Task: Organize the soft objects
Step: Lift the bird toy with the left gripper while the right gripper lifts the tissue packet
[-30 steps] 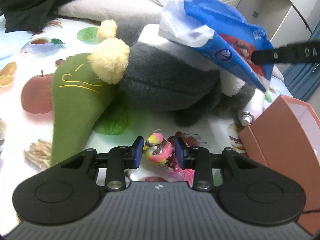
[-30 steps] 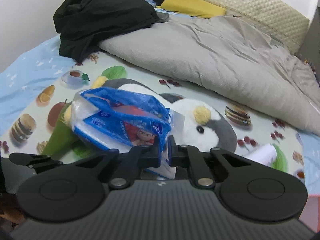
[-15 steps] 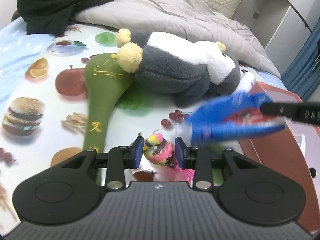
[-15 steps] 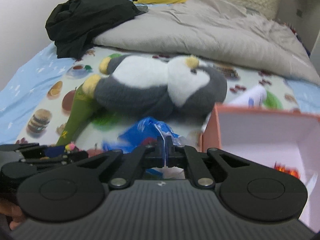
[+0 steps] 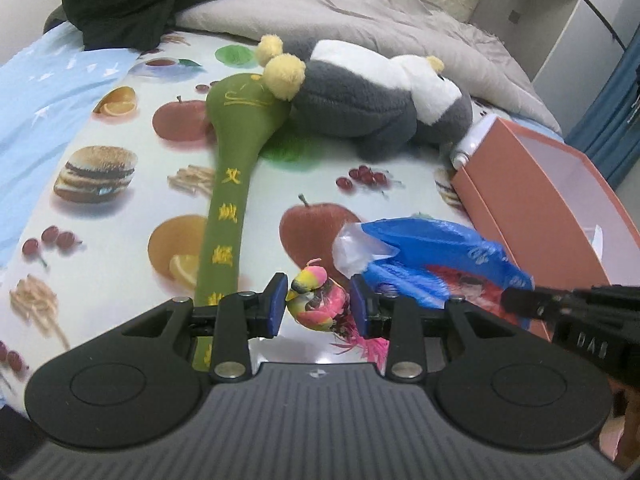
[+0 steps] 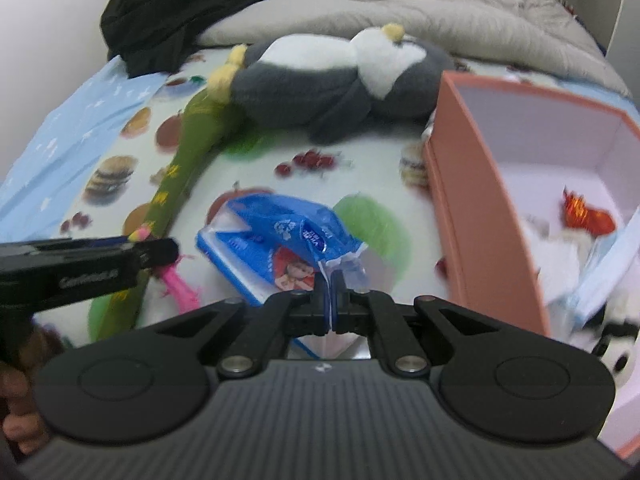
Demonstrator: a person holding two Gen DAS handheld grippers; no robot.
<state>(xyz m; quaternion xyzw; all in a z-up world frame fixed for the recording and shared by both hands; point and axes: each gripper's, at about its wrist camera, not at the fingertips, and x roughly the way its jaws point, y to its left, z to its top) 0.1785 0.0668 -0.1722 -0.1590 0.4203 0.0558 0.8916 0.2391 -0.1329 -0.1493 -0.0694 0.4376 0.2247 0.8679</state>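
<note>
**Both tongs loaded above the fruit-print bed**

At the bed's [image 5: 104, 128] far left corner lies a heap of black clothing [image 5: 136, 0], with a grey duvet [image 5: 360, 12] stretching along the far edge. Nearer, a long green plush [image 5: 228, 184] with yellow embroidered characters runs from the near edge toward the middle of the bed, its wide head touching the yellow feet of a grey-and-white penguin plush [image 5: 372, 96] that lies on its side.

The left tongs [image 5: 319, 306] are partly spread, with a small pink-and-yellow plush bird [image 5: 316, 304] pinched between the blue pads; its pink tail feathers hang below the fingers. In the right wrist view the same tongs enter from the left edge, held above the green plush's near end.

The right tongs [image 6: 331, 304] are pressed together on the clear plastic end of a blue tissue pack [image 6: 280, 248]. The pack hangs just ahead of the fingertips, above the printed sheet, between the green plush and the box.

Toward the bed's right edge stands an open salmon-pink box [image 6: 464, 200], just beside the penguin's head. Inside it are something orange-red [image 6: 584, 216], something white and a pale blue item, all too blurred to identify.
</note>
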